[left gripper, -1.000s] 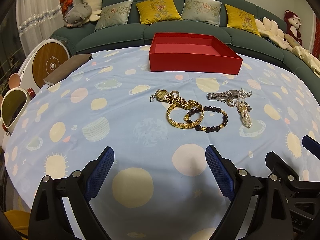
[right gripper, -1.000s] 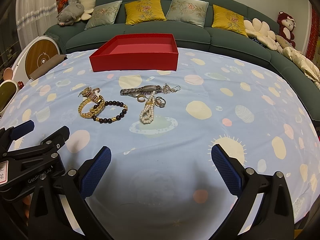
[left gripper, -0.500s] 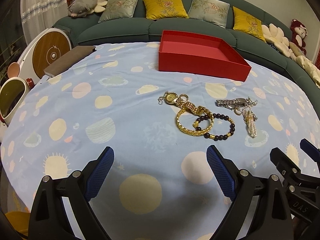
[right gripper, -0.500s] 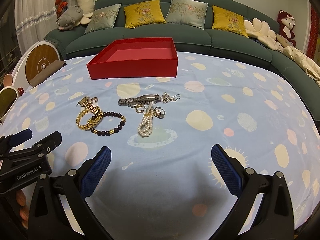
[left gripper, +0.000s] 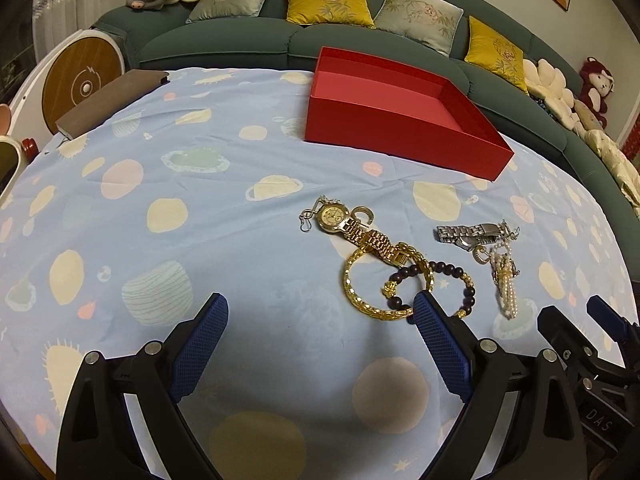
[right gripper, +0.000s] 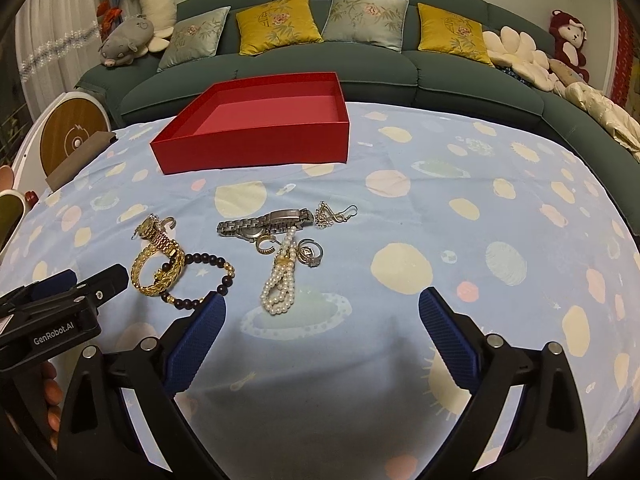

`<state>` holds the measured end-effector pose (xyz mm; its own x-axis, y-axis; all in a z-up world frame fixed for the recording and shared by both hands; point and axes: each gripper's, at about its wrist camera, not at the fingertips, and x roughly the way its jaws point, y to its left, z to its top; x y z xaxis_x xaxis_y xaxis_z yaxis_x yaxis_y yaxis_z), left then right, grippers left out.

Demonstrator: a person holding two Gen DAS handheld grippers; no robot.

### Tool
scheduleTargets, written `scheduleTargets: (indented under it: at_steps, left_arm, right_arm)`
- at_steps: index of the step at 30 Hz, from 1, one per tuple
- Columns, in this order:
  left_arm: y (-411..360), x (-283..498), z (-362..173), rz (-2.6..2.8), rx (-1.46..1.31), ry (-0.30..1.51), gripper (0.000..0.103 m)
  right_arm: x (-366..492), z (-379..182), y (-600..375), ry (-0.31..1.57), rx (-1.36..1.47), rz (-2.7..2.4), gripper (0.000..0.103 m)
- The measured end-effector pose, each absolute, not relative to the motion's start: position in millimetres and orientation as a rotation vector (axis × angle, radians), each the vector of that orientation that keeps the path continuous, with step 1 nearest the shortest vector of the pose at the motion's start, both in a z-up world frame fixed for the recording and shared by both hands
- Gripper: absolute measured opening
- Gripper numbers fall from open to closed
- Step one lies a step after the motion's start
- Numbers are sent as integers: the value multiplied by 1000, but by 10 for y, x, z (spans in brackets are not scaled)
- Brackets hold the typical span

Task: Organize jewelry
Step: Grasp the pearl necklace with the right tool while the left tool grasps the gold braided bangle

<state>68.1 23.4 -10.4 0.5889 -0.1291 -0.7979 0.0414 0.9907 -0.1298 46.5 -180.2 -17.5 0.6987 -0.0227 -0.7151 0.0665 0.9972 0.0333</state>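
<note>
Two printed marks, both on gripper bodies

In the right wrist view, at the lower left of the frame, "GenRobot.AI" is read in white letters on the black body of the left gripper (right gripper: pixel 52 304). In the left wrist view, at the lower right corner, "DAS" is made out faintly on the black body of the right gripper (left gripper: pixel 592 360). No other lettering can be read.

Bead bracelet (left gripper: pixel 434 286): near arc hidden behind left gripper's (left gripper: pixel 320 334) right finger (left gripper: pixel 438 336). Same bracelet (right gripper: pixel 200 280) partly behind right gripper's (right gripper: pixel 322 330) left finger (right gripper: pixel 196 338) in right view. Gold watch (right gripper: pixel 154 234) dial too small to read. Ring (right gripper: pixel 310 254) detail, earring (right gripper: pixel 334 216) shape unclear. Hand (right gripper: pixel 50 394) under left gripper's body: only fingertips visible. Sofa (left gripper: pixel 224 36) cut by frame edges.
</note>
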Motion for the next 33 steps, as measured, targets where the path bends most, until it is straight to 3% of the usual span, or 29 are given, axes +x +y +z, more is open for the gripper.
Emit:
scheduleTargets:
  at_steps: [17, 24, 28, 33]
  left_arm:
    - [-83, 880, -290, -139, -68, 974, 89]
    - [-85, 873, -253, -185, -81, 962, 55]
    - [-80, 843, -229, -213, -99, 969, 54]
    - [-6, 769, -108, -245, -137, 952, 54]
  right_arm:
    - [550, -189, -2041, 818, 116, -86, 95]
    - [576, -178, -2046, 816, 122, -70, 95]
    - [606, -193, -2009, 824, 119, -52, 93]
    - [650, -232, -1939, 848, 121, -15, 77]
